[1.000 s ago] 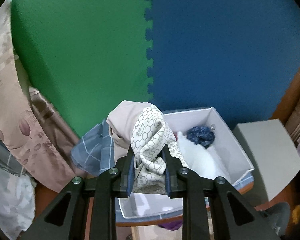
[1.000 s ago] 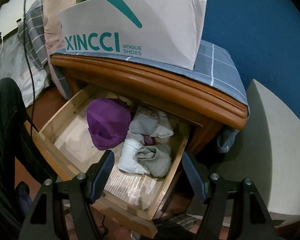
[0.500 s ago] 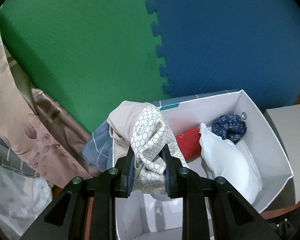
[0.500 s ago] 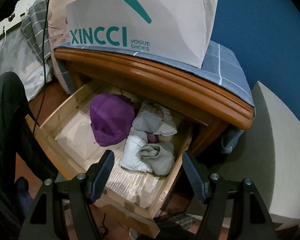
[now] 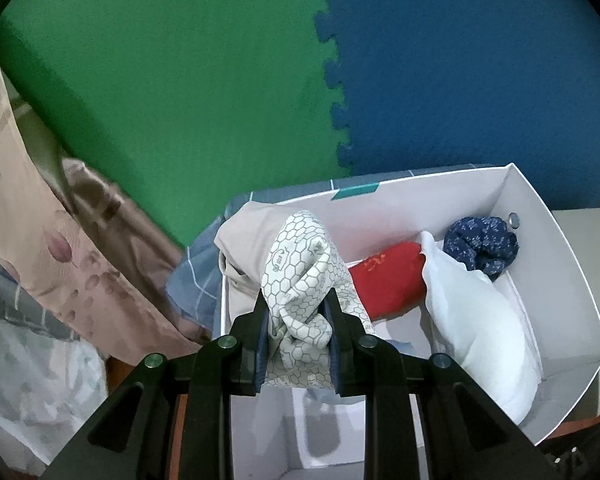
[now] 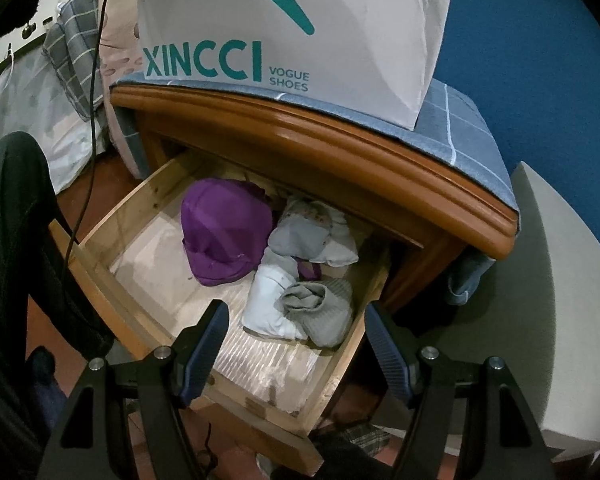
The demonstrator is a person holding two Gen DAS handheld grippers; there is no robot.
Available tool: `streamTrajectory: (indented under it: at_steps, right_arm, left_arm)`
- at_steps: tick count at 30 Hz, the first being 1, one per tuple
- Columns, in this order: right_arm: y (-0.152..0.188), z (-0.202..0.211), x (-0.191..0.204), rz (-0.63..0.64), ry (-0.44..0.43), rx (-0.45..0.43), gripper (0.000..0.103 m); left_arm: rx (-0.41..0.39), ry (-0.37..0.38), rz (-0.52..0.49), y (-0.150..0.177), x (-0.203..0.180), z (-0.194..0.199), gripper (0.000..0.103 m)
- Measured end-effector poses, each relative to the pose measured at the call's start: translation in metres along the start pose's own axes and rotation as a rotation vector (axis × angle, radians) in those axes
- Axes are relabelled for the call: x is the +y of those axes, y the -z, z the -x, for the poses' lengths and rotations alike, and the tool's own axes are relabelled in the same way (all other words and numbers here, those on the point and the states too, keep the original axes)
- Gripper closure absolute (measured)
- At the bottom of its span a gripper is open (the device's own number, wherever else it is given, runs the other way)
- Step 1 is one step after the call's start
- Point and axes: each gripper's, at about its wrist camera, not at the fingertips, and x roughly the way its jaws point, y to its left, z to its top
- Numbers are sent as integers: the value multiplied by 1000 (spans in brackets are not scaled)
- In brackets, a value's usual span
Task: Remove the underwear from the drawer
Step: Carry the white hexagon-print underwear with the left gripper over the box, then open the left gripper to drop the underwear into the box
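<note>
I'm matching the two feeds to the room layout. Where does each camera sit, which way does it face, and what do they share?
Left wrist: on the left gripper, looking down along its fingers into the white shoe box; the jaws pinch a hexagon-print garment. No part of the person's body shows.
Right wrist: on the right gripper, jaws open, looking down into the open drawer with its purple garment; a dark trouser leg at left.
Shared: the shoe box and the blue checked cloth under it.

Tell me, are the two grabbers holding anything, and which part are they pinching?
The left gripper pinches the honeycomb-patterned underwear at its bunched lower part, above the white box. The right gripper is open and holds nothing.
</note>
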Motion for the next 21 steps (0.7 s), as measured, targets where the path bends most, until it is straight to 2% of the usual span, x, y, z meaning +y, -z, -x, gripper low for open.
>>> streamTrajectory:
  at_steps: [21]
  right_arm:
    - [2, -3, 3, 20, -4, 9, 31]
  left_arm:
    - [55, -20, -15, 1, 0, -21, 79]
